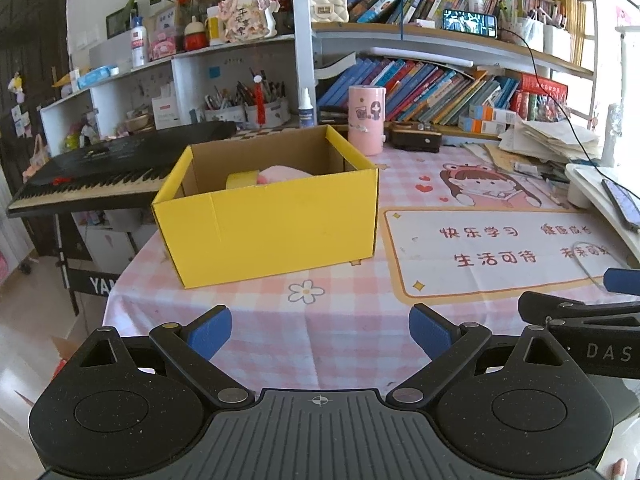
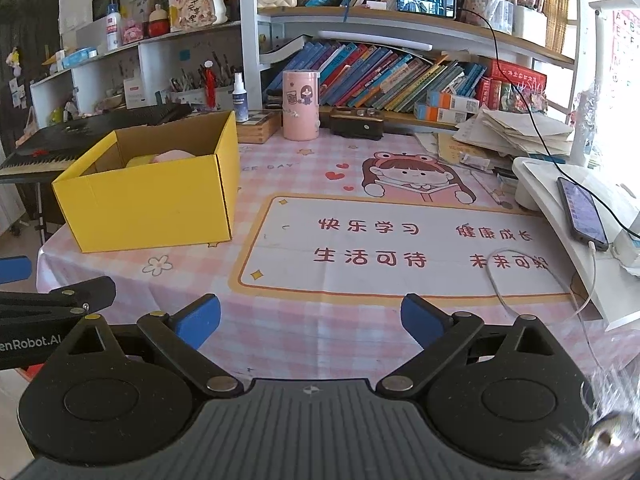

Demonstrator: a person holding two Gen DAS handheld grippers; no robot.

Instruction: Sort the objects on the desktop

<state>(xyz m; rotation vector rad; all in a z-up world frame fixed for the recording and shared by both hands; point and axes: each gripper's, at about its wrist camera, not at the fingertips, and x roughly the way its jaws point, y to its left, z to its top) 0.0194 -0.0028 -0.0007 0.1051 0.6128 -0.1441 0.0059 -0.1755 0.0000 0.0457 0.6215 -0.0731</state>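
A yellow cardboard box (image 1: 272,224) stands open on the pink checked tablecloth (image 1: 320,328); it also shows at the left in the right wrist view (image 2: 152,204). Inside it lie a roll of yellow tape (image 1: 242,179) and a pink soft item (image 1: 282,173), both partly hidden by the front wall. My left gripper (image 1: 320,330) is open and empty, low over the table's near edge in front of the box. My right gripper (image 2: 310,320) is open and empty over the near edge, to the right of the box.
A pink cylindrical holder (image 2: 301,105) and a dark case (image 2: 357,121) stand at the back. Stacked papers (image 2: 520,128), a white stand with a phone (image 2: 582,214) and a white cable (image 2: 520,276) are at the right. A keyboard (image 1: 116,168) sits left of the table.
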